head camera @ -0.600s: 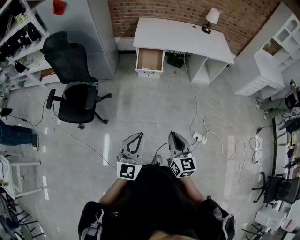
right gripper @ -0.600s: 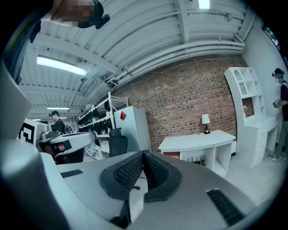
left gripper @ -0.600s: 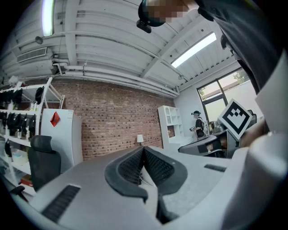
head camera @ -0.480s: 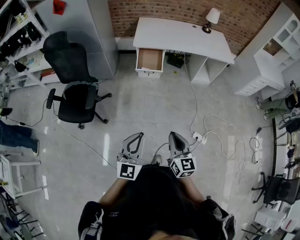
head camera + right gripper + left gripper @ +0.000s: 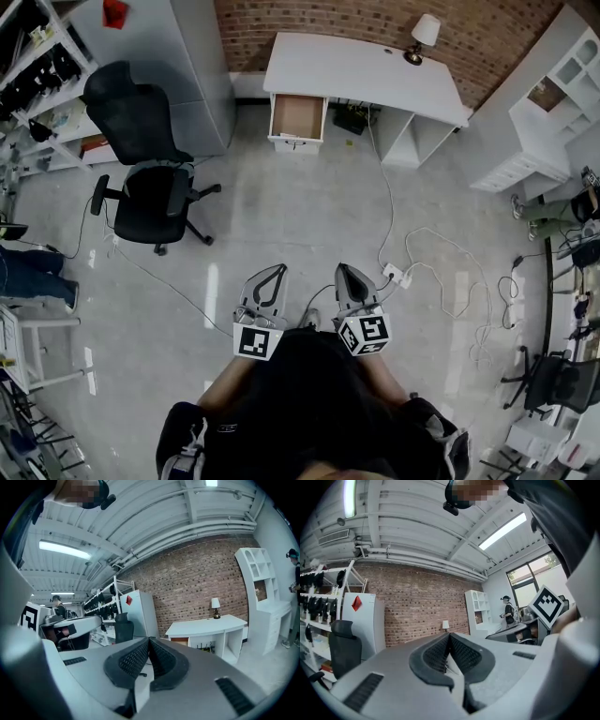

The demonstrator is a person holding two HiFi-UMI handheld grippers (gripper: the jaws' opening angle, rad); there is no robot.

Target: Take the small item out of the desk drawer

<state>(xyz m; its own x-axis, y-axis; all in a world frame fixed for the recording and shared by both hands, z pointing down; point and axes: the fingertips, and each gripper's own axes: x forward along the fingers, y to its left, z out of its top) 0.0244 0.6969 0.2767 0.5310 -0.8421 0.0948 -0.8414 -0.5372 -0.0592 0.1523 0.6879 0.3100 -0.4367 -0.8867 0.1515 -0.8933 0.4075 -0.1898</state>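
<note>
A white desk [image 5: 361, 70] stands against the brick wall at the far side of the room, and its left drawer [image 5: 297, 117] is pulled open; I cannot make out any item inside from here. The same desk [image 5: 206, 626] shows in the right gripper view. Close to my body, well short of the desk, my left gripper [image 5: 272, 275] and right gripper [image 5: 344, 273] both point toward it. Both are shut, their ribbed pads pressed together with nothing between them, as the left gripper view [image 5: 449, 637] and the right gripper view [image 5: 149, 641] show.
A black office chair [image 5: 145, 159] stands on the floor to the left. White cables and a power strip [image 5: 395, 274] trail across the floor right of my grippers. A lamp [image 5: 422, 37] sits on the desk. A grey cabinet [image 5: 178, 56] stands left of the desk, white shelving [image 5: 553, 103] right.
The view has shifted slightly; desk and chair sit a little further left and up in the frame. The grippers keep their pose, both shut.
</note>
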